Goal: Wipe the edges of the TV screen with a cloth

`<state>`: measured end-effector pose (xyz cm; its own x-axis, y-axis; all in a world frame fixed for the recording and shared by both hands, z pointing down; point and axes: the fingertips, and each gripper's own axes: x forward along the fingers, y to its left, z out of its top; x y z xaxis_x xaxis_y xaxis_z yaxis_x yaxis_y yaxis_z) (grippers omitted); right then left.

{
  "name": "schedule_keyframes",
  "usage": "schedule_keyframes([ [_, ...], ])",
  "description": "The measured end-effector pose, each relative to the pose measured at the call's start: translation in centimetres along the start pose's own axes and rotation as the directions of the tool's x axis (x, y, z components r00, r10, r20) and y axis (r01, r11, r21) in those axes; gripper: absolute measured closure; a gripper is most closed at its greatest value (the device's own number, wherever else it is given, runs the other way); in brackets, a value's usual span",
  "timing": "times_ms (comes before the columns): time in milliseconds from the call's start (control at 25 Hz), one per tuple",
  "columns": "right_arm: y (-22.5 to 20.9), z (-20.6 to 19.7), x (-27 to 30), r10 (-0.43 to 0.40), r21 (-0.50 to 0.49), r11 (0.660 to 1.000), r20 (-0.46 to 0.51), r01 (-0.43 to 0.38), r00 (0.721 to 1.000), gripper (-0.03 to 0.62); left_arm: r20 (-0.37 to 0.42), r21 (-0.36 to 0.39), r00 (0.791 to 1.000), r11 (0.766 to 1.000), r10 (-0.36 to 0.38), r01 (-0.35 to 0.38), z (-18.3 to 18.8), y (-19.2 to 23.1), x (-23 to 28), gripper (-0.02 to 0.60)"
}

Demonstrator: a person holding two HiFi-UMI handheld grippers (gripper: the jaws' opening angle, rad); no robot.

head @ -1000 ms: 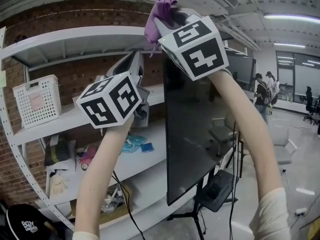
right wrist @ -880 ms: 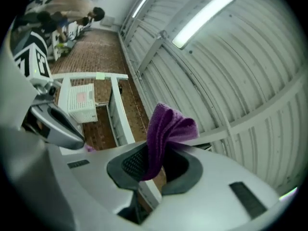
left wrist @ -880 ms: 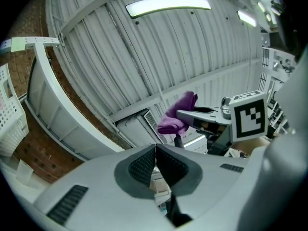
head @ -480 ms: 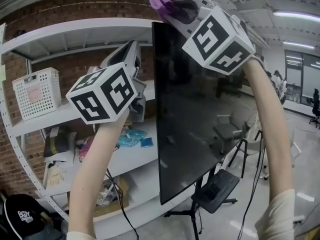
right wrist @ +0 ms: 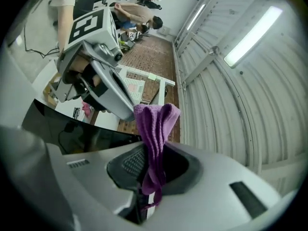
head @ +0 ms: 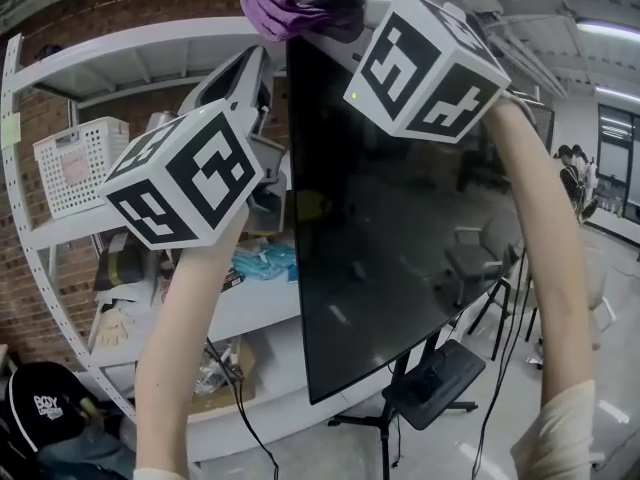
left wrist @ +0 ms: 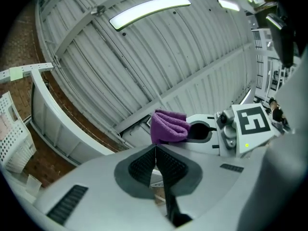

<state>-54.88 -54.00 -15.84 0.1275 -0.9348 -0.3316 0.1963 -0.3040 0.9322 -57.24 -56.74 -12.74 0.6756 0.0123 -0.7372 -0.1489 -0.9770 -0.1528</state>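
The black TV screen (head: pixel 400 228) stands tilted on a stand in the middle of the head view. My right gripper (head: pixel 322 13) is at the screen's top left corner, shut on a purple cloth (head: pixel 275 13) that sticks out past the top edge. In the right gripper view the cloth (right wrist: pixel 154 124) hangs folded between the pads of the right gripper (right wrist: pixel 153 153), just above the dark screen (right wrist: pixel 72 131). My left gripper (head: pixel 258 66) is raised beside the screen's left edge, just below the cloth. Its jaws (left wrist: pixel 155 148) are shut with nothing between them, and the cloth (left wrist: pixel 168 126) shows just beyond.
White metal shelving runs behind the TV, with a white basket (head: pixel 75 193) and loose items (head: pixel 265 263). The stand's black base (head: pixel 435 378) sits on the floor. A black bag (head: pixel 45 413) lies at the lower left. People (head: pixel 575 173) stand far right.
The right gripper has carried the cloth leftward along the TV's top edge to the top left corner. The left gripper has come nearer the head camera, which has shifted.
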Motion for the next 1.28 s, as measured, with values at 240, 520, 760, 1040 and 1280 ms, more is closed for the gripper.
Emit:
schedule_keyframes([
  [240,0.0,-0.1,0.1,0.036,0.049,0.998,-0.020,-0.035,0.999,0.531,-0.014,0.079,1.000,0.997,0.005,-0.003,0.7,-2.1,-1.7,0.566],
  [520,0.4,-0.2,0.1,0.081,0.092,0.992,0.007,-0.081,0.997,0.531,-0.034,0.130,0.999,0.991,0.024,-0.020,0.4,-4.2,-2.1,0.566],
  [760,1.0,-4.3,-0.6,0.086,0.004,0.996,-0.017,-0.086,0.996,0.531,-0.017,0.165,0.997,0.984,0.073,-0.070,-0.6,-7.4,-0.2,0.566],
  [1040,1.3,-11.8,-2.4,0.110,0.018,0.994,0.029,-0.111,0.993,0.531,-0.068,0.247,0.975,0.950,0.213,-0.190,-6.1,-12.8,5.4,0.566],
  [1280,2.0,-14.2,-2.7,0.133,0.017,0.991,0.092,-0.135,0.987,0.531,-0.064,0.253,0.945,0.922,0.319,-0.294,-9.0,-14.9,6.8,0.566],
])
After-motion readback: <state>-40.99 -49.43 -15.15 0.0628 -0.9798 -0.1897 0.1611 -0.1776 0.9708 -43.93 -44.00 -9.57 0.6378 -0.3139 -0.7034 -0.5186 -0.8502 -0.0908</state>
